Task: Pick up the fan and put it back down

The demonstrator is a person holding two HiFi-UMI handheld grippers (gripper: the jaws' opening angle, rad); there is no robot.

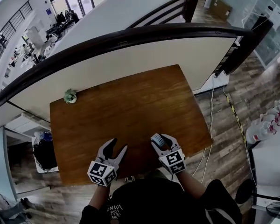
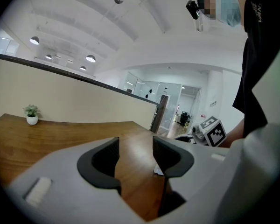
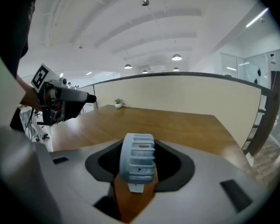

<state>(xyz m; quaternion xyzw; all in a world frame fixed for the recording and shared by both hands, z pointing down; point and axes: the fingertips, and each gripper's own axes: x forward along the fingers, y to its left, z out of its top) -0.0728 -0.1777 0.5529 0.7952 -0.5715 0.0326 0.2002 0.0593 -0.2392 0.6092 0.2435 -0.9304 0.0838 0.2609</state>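
A small light-blue fan [image 1: 159, 139] with a slatted round housing stands upright near the front edge of the wooden table [image 1: 130, 97]. My right gripper [image 1: 162, 142] is around it. In the right gripper view the fan [image 3: 138, 157] fills the gap between the dark pads, which touch both of its sides, and its base rests on the wood. My left gripper [image 1: 118, 146] hovers a short way to the left, just over the table. In the left gripper view its jaws [image 2: 136, 147] stand open with only bare wood between them.
A little potted plant [image 1: 70, 96] sits at the table's far left corner. A cream wall with a dark curved rail [image 1: 130, 35] borders the far side. Cables [image 1: 210, 125] trail on the floor to the right. A cluttered cart [image 1: 44, 150] stands left of the table.
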